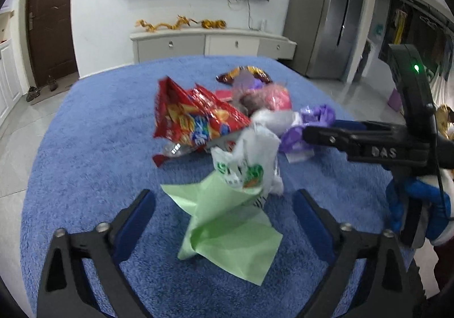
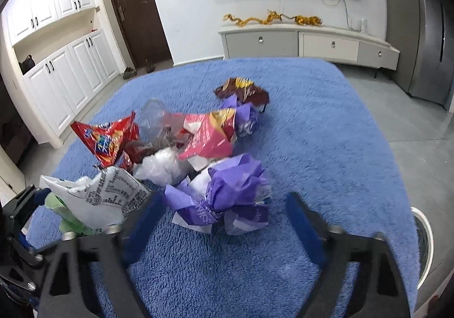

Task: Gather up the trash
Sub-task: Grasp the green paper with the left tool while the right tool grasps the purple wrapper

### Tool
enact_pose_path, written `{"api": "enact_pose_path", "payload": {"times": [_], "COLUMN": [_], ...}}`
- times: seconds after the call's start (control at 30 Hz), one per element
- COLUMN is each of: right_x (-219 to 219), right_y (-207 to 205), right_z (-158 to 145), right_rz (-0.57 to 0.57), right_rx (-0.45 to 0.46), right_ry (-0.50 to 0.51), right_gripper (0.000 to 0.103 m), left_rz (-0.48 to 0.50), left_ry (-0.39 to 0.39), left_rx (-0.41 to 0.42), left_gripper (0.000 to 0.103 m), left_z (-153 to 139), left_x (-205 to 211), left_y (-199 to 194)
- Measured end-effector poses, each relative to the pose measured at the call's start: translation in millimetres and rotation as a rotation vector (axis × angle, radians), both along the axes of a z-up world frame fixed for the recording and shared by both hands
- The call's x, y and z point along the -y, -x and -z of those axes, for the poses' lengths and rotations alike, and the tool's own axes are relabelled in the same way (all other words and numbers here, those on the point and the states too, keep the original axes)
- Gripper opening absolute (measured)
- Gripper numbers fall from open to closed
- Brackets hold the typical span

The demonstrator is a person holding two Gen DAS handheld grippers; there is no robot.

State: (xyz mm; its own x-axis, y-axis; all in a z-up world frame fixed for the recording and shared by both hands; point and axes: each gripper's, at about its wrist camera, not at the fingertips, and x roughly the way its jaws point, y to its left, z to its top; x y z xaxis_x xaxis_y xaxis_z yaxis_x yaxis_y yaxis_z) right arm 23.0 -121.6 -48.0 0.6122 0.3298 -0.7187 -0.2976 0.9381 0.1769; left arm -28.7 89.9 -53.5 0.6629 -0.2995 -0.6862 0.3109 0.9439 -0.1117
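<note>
Blue fleece covering the counter (image 2: pixel 326 125) bears the trash heaped mid-surface, so you hold your left gripper (image 1: pixel 224 201) wide open and empty astride the green paper (image 1: pixel 227 221) and your right gripper (image 2: pixel 224 210), likewise wide and empty, around the purple bag (image 2: pixel 227 196).

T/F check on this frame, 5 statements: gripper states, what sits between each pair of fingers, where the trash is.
1. The left gripper is open. True.
2. The right gripper is shut on the purple bag. False: its fingers stand wide apart, with the crumpled bag lying between their tips.
3. The green paper lies between the left gripper's fingers. True.
4. The trash lies on a bare wooden table. False: it lies on a blue fuzzy cover.
5. The red snack bag lies beyond the green paper in the left wrist view. True.
</note>
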Motion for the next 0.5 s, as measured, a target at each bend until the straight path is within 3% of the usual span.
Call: {"api": "enact_pose_path", "payload": {"times": [0.23, 0.4, 0.5], "right_x": [15.8, 21.8, 25.3], "right_y": [9.9, 25.1, 35.5], "right_z": [1.4, -5.4, -11.9], "right_rz": [-0.008, -0.027, -0.033], "right_rx": [-0.001, 0.011, 0.029], "right_ry": [-0.029, -0.04, -0.049], "right_gripper": [0.047, 0.044, 0.043], "left_rz": [0.0, -0.005, -0.009], "left_ry": [0.018, 0.044, 0.053], "left_rx": [-0.045, -0.053, -0.053], "left_gripper": [0.064, 0.044, 0.039], "left_z": [7.2, 6.8, 4.5], "left_x": [-6.9, -12.4, -15.5], "left_y": [1.2, 13.4, 24.4]}}
